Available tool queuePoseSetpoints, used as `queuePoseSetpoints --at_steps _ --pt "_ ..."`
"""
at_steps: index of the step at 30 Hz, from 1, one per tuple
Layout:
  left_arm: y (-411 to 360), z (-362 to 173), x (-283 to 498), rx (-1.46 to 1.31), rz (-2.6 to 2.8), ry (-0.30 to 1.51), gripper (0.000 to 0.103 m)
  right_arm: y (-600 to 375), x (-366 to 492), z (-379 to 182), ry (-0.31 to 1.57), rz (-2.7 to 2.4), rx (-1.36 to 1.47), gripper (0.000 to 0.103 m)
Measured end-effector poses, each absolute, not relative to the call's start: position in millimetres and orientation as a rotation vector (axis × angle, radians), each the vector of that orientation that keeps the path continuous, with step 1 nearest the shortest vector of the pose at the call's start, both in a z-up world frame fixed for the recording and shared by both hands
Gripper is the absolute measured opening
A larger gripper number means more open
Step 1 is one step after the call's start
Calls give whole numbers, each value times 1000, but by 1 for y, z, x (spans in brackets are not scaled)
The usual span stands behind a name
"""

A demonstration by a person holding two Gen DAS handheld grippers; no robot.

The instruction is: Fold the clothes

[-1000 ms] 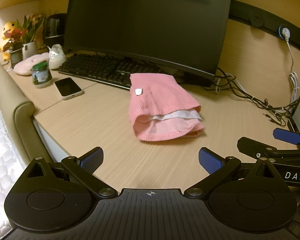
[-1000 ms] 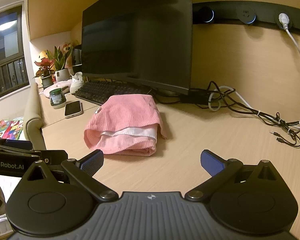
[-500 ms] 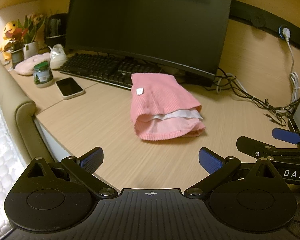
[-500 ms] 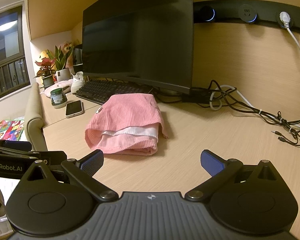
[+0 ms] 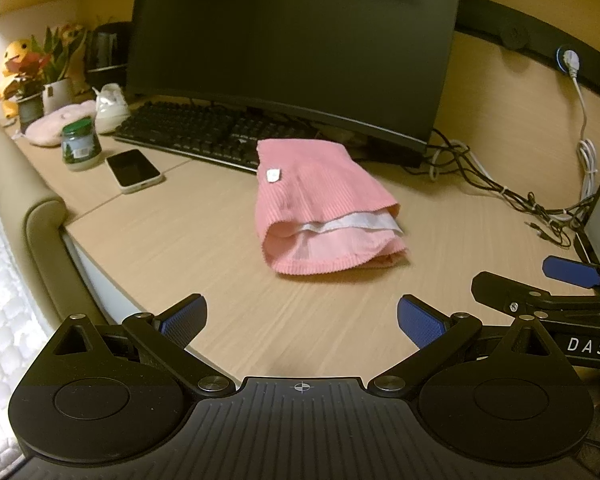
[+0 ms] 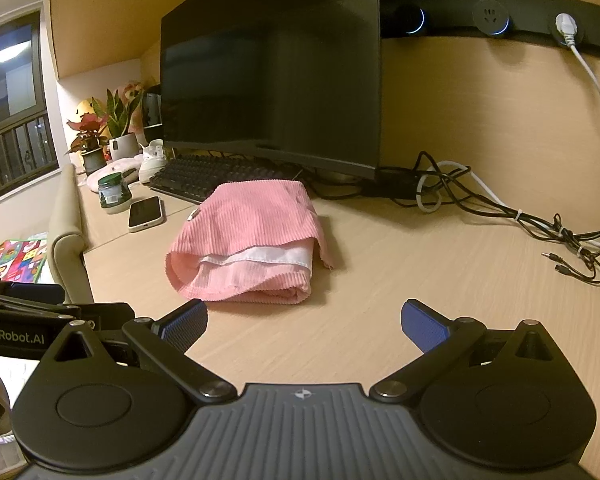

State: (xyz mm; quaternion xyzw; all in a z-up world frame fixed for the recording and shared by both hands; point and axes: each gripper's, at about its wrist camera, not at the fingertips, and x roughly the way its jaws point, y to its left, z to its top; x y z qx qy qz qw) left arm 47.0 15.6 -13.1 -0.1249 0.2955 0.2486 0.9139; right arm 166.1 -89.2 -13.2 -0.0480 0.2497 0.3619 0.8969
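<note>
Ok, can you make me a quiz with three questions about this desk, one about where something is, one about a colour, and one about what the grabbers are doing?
1. Where is the phone?
A. on the keyboard
B. on the desk, left of the cloth
C. under the monitor

2. What colour is the folded cloth?
A. pink
B. green
C. blue

3. What are the two grippers doing?
A. both open, holding nothing
B. both shut on the cloth
C. one open, one shut

Answers:
1. B, the phone lies flat on the desk between the jar and the cloth.
2. A, the cloth is pink with a white layer peeking out.
3. A, the left gripper and right gripper have their blue pads wide apart, short of the cloth.
</note>
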Motion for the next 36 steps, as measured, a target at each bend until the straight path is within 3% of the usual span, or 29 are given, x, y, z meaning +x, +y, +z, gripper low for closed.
queuePoseSetpoints --at_steps 36 --pt "25 -16 42 -290 515 608 103 -81 166 -16 538 767 -112 103"
